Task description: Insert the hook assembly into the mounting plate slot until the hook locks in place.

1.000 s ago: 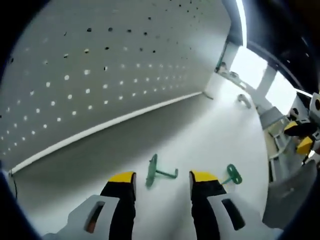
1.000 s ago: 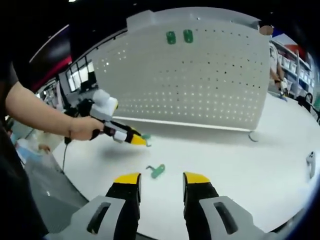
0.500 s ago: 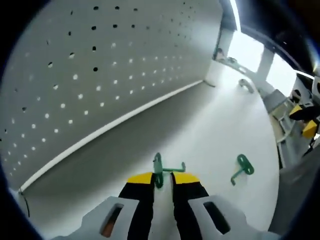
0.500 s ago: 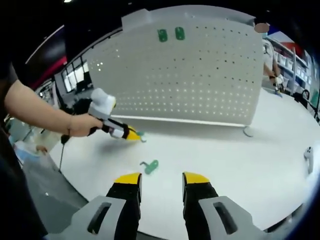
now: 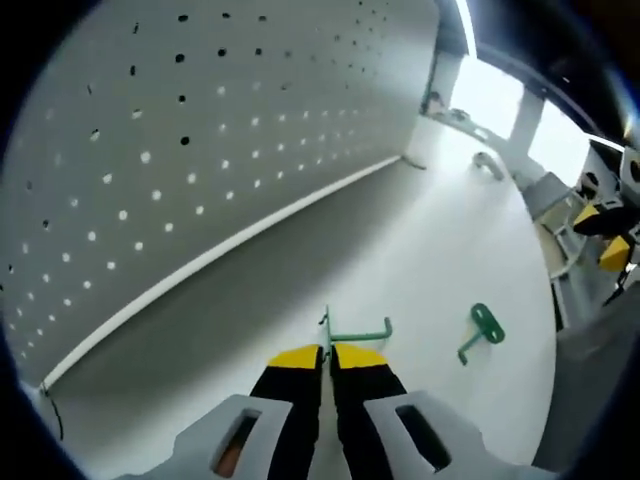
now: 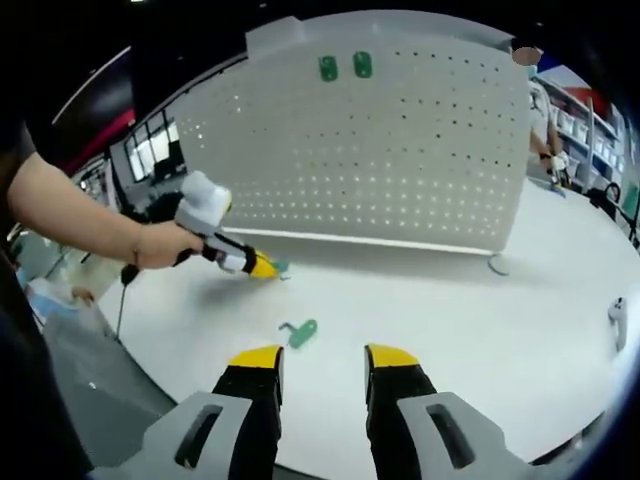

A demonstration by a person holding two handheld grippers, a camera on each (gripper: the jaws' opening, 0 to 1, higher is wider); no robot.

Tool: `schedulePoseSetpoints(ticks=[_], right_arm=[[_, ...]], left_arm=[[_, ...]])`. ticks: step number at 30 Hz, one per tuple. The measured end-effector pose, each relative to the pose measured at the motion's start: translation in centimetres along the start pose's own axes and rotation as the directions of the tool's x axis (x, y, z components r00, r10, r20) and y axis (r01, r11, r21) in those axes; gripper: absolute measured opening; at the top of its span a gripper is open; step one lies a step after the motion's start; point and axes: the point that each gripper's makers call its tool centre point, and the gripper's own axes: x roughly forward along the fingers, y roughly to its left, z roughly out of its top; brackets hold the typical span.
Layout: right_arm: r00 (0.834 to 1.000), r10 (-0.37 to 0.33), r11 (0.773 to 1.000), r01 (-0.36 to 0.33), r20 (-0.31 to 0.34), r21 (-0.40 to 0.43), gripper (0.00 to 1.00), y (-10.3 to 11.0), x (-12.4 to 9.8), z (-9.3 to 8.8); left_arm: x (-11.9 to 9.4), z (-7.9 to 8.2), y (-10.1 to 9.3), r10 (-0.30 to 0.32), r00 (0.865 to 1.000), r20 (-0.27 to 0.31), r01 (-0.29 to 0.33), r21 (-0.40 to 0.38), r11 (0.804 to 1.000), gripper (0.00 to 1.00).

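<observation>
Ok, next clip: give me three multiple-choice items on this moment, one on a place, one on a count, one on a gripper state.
1. Where does the loose green hook lie?
A. on the white table
B. hung low on the pegboard
C. between the right gripper's jaws

2. How many green hooks are already mounted near the top of the pegboard?
A. none
B. two
C. four

3. How do the left gripper's jaws stand?
A. wide open
B. shut on a green hook
C. shut on nothing

Key: 1 A, the loose green hook rests on the table. 2 B, two mounted hooks sit side by side on the pegboard. 3 B, the left gripper pinches the held hook.
</observation>
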Motion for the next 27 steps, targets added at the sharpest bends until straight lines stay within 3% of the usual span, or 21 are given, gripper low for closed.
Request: schedulePoseSetpoints(ticks=[11,21,27], right_arm=[[1.0,-0.003,1.0,0.004,0.017,-0.008,0.31,-0.1,0.2,0.8],[0.999,0.012,1.0,-0.011,0.037,-0.022,0.32,0.7,0.2,1.5],[0.998,0.031,0.999,-0.029,0.051,-0.034,0.32,1.4,0.3,2.1]], left_arm=[[-2.1,-0.4,-1.7,-0.048,0.999,-0.022,0.049,0.028,0.998,0.02],[-5.4,1.6,-3.1,-0.043,0.999,0.032,0.043,0.012,0.999,0.02],[-7.3,2.1,-4.7,-0.035,0.998,0.051,0.037,-0.046,0.998,0.02]])
